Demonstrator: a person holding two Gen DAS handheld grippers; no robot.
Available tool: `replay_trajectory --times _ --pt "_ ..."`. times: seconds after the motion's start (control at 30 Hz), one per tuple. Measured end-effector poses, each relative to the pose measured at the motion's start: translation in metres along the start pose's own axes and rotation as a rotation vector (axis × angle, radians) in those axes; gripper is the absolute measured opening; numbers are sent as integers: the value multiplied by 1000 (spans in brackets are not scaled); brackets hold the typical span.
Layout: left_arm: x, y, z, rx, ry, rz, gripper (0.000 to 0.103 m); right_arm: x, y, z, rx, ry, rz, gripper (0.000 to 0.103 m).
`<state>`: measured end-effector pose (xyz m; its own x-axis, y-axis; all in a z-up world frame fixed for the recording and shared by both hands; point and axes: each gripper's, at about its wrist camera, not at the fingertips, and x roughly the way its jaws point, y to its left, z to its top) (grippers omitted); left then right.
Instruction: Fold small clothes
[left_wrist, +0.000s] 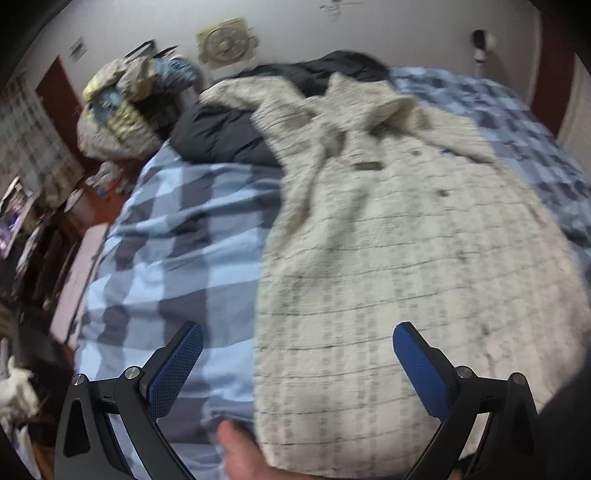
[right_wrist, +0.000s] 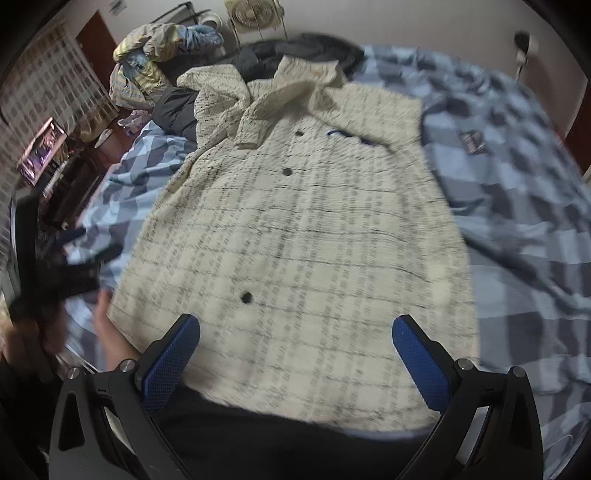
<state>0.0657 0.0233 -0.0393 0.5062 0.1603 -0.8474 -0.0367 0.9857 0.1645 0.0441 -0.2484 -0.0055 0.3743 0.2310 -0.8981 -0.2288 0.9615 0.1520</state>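
A cream checked shirt (right_wrist: 295, 221) is spread on the blue checked bed (right_wrist: 517, 221), filling the frame centre above both grippers. The left gripper (left_wrist: 297, 365) and right gripper (right_wrist: 295, 354) are seen with jaws wide apart, holding nothing. Its lower hem is cut off and blurred.

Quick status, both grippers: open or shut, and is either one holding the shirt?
Left gripper: open, holding nothing, over the near hem of the cream checked shirt.
Right gripper: open, empty, above the same shirt.
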Motion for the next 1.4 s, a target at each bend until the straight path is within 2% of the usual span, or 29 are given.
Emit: replay_trajectory --times 0.07,0.17,0.23,0.37,0.53,0.7,0.8,0.83,0.87,0.93,0.97,1.0,1.07,1.23,1.27,1.33,1.4 --pt "7 9 1 -34 31 20 103 19 5 26 52 55 18 102" --pt "9 23 2 -92 40 -15 103 52 23 72 104 104 92 102" --pt "7 30 3 -120 28 -20 103 76 41 106 102 116 86 102" --pt "9 40 6 -164 25 -35 103 120 80 168 69 86 23 102" --pt "13 51 11 -215 23 -46 103 166 101 205 85 100 -59 102" --pt "15 57 14 -250 26 -96 103 205 105 220 155 132 -88 102" --pt "16 57 14 -252 28 -105 103 220 103 222 161 137 -150 98" --pt "17 57 14 -252 31 -109 103 224 100 221 157 139 -158 86" --pt "18 57 15 -253 35 -111 103 227 97 219 158 147 -156 62" --pt "21 58 15 -256 43 -114 103 228 90 214 170 169 -158 34" --pt "22 58 15 -259 47 -114 103 226 88 213 174 159 -149 27" --pt "22 59 14 -262 50 -114 103 214 83 211 182 131 -114 22" --pt "21 60 14 -267 46 -113 103 187 73 210 209 70 -28 18" --pt "20 63 13 -271 40 -96 103 96 51 207 296 -79 234 16" --pt "20 63 12 -272 40 -92 103 73 48 205 316 -99 312 16" --pt "21 65 11 -275 41 -81 103 40 46 201 333 -123 442 16" --pt "22 66 10 -277 45 -74 103 26 55 196 339 -75 569 23"
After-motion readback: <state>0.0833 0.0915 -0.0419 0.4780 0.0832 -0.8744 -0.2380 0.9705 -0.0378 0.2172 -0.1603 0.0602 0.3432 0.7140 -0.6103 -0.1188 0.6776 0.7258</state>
